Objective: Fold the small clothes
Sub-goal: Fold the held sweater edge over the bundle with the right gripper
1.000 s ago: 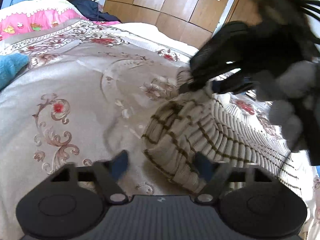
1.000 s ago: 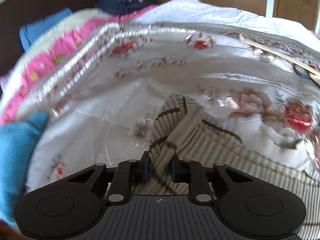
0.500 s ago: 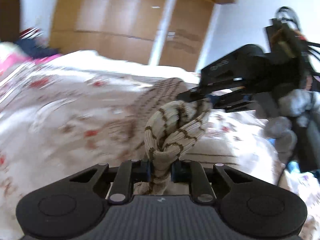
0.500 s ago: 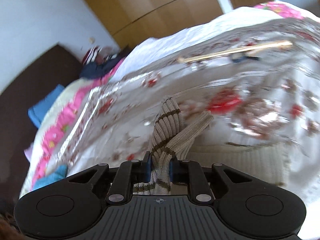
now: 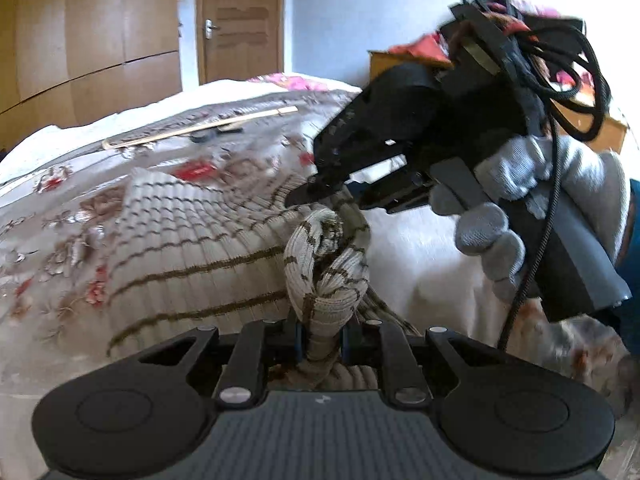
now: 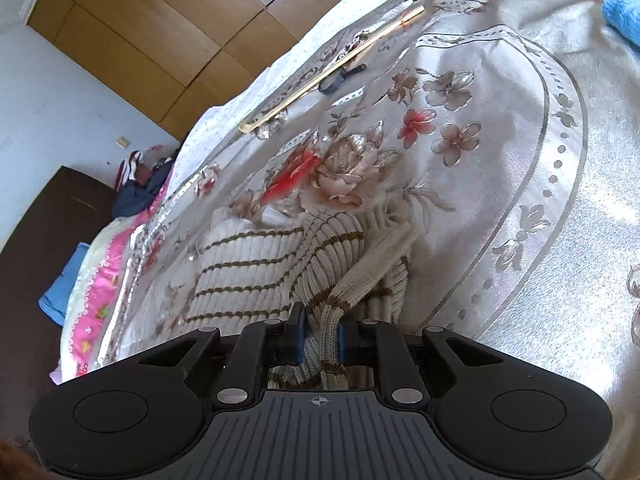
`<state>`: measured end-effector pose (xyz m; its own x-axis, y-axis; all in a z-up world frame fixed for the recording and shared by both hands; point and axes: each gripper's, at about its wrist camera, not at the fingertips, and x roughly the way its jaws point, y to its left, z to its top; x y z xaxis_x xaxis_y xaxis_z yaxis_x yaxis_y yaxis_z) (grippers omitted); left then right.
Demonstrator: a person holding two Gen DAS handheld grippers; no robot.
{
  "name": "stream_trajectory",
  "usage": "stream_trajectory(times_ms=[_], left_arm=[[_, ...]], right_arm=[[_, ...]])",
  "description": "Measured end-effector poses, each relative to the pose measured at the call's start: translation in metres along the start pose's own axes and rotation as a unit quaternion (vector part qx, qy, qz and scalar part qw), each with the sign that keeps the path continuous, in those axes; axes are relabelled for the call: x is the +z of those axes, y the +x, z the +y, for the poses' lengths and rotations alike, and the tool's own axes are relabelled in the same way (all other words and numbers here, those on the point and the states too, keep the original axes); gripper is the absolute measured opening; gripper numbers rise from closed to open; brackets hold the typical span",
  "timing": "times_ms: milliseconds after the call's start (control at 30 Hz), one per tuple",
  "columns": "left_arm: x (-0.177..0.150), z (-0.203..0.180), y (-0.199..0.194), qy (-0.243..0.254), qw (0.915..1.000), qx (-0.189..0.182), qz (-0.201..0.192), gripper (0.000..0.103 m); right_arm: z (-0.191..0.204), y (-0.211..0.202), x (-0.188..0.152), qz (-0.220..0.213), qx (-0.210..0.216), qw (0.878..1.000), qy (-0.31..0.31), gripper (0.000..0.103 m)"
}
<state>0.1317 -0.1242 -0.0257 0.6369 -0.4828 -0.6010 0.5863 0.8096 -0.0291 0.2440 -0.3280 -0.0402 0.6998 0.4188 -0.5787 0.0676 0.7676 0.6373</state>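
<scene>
Sweater (image 5: 192,240) pinched by both: left gripper (image 5: 320,338) and right gripper (image 6: 319,334) each clamped on a bunched edge; lifted off bed (image 6: 520,160), likely to spread it flat.

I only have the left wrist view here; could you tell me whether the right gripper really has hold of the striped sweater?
Observer: Yes. In the right wrist view the right gripper has its jaws shut on a bunched fold of the striped sweater.
Operator: Thank you. Is the rest of it lifted?
Observer: No, the sweater body lies on the floral bedspread.
Operator: Anything beyond it I cannot see?
Observer: A blue cloth sits at the far edge of the bedspread.
</scene>
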Motion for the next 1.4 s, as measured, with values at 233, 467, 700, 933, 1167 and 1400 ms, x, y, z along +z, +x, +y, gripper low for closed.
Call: stream_trajectory(times_ms=[233,467,700,933,1167,1400], left_arm=[[-0.006,-0.028,0.0,0.063,0.9977,0.017,0.021,0.039],[-0.012,-0.044,-0.014,0.083,0.9963,0.001,0.024,0.051],[-0.007,-0.024,-0.04,0.017,0.9996,-0.009,0.022,0.051],[-0.03,0.005,-0.085,-0.012,0.9989,0.044,0.011,0.053],[-0.033,0.04,-0.075,-0.053,0.9947,0.087,0.005,0.053],[-0.024,0.063,-0.039,-0.096,0.9905,0.098,0.012,0.055]], right_arm=[[-0.037,-0.007,-0.015,-0.018,0.045,0.996,0.074,0.027],[-0.034,-0.051,-0.02,-0.067,0.043,0.995,0.058,0.029],[0.008,-0.07,-0.079,0.0,0.06,0.997,-0.041,0.037],[0.045,-0.064,-0.107,0.019,0.034,0.988,-0.146,0.038],[0.034,-0.064,-0.109,0.024,-0.049,0.989,-0.138,0.009],[0.022,-0.063,-0.114,0.034,-0.096,0.986,-0.129,0.01]])
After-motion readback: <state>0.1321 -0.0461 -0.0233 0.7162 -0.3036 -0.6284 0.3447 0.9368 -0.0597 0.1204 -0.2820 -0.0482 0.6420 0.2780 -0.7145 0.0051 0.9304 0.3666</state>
